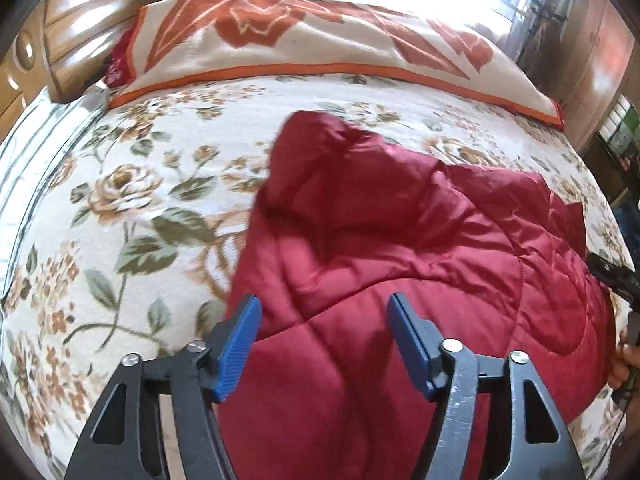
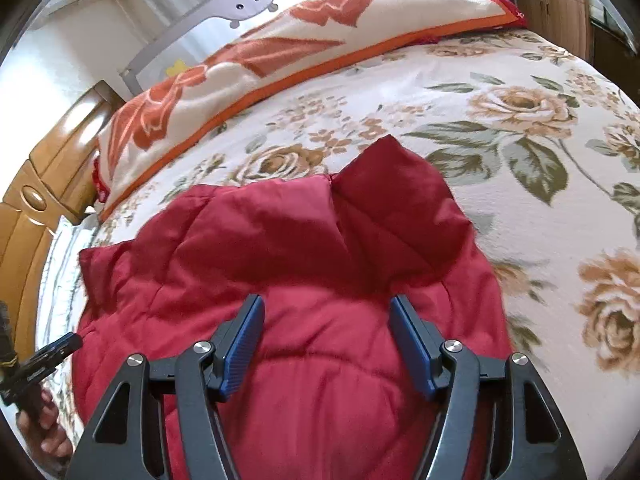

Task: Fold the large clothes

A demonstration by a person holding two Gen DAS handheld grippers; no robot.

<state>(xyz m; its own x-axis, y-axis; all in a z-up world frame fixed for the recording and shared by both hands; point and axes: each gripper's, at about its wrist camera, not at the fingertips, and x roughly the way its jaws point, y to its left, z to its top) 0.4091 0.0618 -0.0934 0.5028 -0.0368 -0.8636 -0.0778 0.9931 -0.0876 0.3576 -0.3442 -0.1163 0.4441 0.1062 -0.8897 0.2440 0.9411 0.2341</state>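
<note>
A dark red quilted garment [image 1: 400,240] lies rumpled on the floral bedspread [image 1: 120,200], with one part puffed up toward the far side. My left gripper [image 1: 323,300] hovers over its near left edge, jaws open, and no cloth is pinched between the blue pads. In the right wrist view the same garment [image 2: 300,240] fills the lower middle, with a flap [image 2: 392,200] lying on top at its far edge. My right gripper [image 2: 326,300] stands open above it with nothing gripped.
A folded cream and orange blanket [image 1: 320,40] [image 2: 240,72] lies across the far side of the bed. The wooden headboard [image 1: 80,20] [image 2: 48,184] and a grey bed rail [image 2: 248,0] border the bed. A hand [image 2: 44,428] grips the left tool's black body at the lower left edge.
</note>
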